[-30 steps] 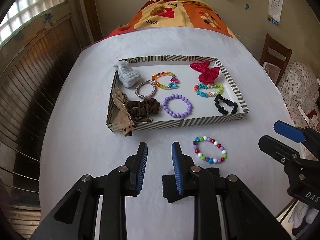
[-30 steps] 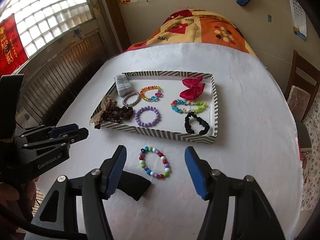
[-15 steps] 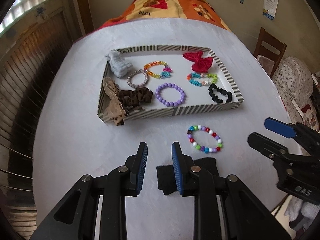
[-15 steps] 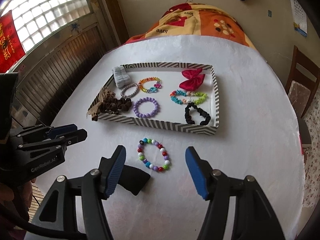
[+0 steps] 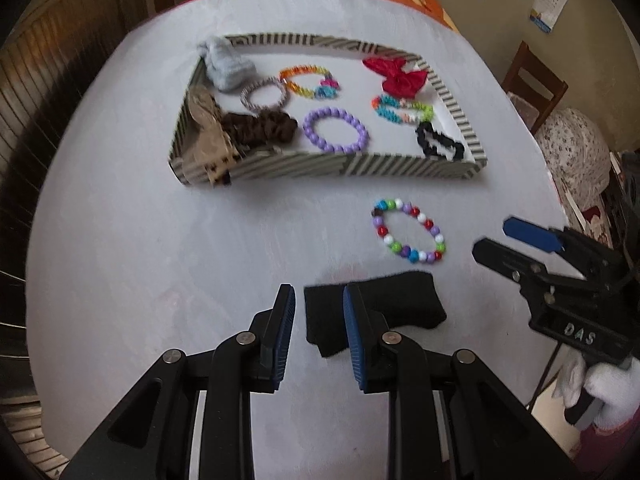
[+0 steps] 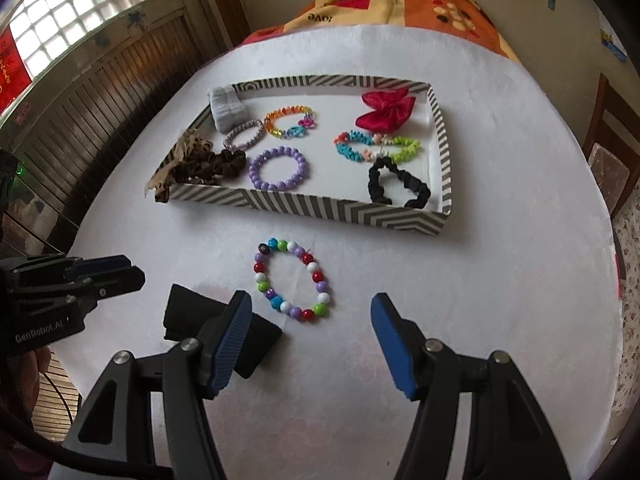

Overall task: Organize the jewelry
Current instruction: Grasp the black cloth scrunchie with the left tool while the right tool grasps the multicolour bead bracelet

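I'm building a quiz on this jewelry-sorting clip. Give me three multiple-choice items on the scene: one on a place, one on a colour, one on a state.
1. Where does the multicoloured bead bracelet lie?
A. inside the striped tray
B. on the white table, in front of the tray
C. between the left gripper's fingers

2. What colour is the bow in the striped tray?
A. red
B. green
C. white

3. How does the right gripper stand?
A. shut on the bracelet
B. open, holding nothing
C. shut on the black cloth

Answers: 1 B, it lies on bare table outside the tray's near wall. 2 A, its fabric is red. 3 B, its fingers stand apart with only table between them.
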A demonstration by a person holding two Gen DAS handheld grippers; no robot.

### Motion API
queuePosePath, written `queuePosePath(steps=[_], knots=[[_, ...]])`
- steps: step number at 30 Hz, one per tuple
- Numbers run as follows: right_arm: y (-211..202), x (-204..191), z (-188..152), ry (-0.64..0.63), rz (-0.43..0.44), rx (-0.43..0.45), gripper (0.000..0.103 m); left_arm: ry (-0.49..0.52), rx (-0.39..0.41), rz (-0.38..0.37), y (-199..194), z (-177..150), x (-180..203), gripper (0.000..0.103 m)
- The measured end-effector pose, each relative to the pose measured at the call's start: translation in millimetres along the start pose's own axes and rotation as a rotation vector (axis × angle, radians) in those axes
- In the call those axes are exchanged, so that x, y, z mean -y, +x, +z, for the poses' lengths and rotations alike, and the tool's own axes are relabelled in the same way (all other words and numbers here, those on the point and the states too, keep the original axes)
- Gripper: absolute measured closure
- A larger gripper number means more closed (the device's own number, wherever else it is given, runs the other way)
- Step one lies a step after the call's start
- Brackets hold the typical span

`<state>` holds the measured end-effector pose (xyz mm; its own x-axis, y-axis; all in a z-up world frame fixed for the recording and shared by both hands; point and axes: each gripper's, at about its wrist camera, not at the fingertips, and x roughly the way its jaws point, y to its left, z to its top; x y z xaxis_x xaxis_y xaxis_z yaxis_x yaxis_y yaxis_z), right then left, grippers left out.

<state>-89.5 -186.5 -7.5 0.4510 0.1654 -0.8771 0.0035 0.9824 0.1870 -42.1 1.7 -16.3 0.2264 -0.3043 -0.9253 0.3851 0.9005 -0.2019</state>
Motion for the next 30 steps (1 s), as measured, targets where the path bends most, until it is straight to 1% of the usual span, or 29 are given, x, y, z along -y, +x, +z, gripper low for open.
queuePosePath(steps=[3, 7, 10, 14, 18, 20, 22, 27, 30], knots=[[7, 2, 1, -0.002, 0.006, -0.016, 0.038, -0.012, -0.037, -0.069, 5, -4, 0, 0.086], [20, 1, 2, -0.032, 0.015, -0.045, 0.038, 0.002, -0.067, -0.114, 9, -7, 2, 0.086], [29, -1, 5, -0.057, 0.022, -0.056, 0.038, 0.027, -0.08, -0.125, 12, -8, 4, 0.085], [43, -3, 9, -0.099, 0.003, -0.077, 0.038, 0.025, -0.103, -0.141, 19, -9, 1, 0.085], [51, -4, 12, -0.11, -0.001, -0.091, 0.038, 0.019, -0.115, -0.165, 22, -10, -3, 0.085], [52, -2, 12, -0.106, 0.007, -0.094, 0.038, 0.043, -0.107, -0.193, 18, -8, -1, 0.083], [53, 0, 13, -0.1, 0.023, -0.097, 0.038, 0.07, -0.107, -0.204, 16, -6, 2, 0.076], [56, 1, 16, -0.117, 0.029, -0.112, 0.038, 0.134, -0.105, -0.216, 16, 3, 7, 0.075], [60, -1, 17, -0.141, 0.031, -0.123, 0.038, 0.202, -0.114, -0.208, 18, 9, 12, 0.074]])
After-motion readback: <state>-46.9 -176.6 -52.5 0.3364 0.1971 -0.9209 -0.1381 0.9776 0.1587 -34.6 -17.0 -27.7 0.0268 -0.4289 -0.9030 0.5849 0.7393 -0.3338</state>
